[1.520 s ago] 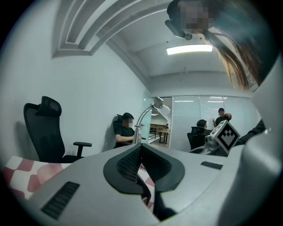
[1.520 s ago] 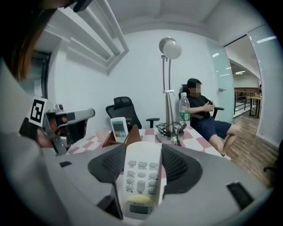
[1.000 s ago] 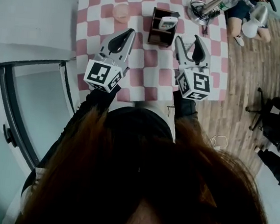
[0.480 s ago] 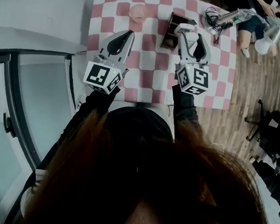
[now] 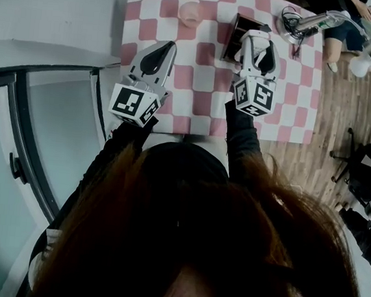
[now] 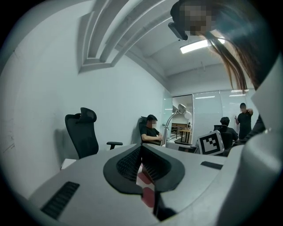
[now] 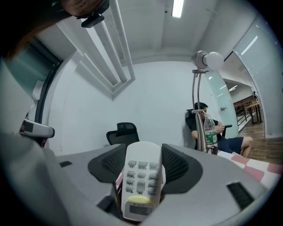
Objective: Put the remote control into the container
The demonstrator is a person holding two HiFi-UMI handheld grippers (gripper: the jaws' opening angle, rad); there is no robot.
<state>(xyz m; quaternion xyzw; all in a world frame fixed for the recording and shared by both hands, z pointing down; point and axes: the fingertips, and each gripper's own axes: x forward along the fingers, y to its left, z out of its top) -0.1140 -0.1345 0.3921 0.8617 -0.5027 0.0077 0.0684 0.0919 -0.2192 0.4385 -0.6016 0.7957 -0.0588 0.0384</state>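
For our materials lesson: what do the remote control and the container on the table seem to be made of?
Remote control: probably hard plastic, matte white, moulded casing with raised buttons. Container: possibly wood or dark plastic; flat brown walls, too small to tell.

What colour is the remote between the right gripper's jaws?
The remote is white with grey buttons and one yellowish one, clearest in the right gripper view.
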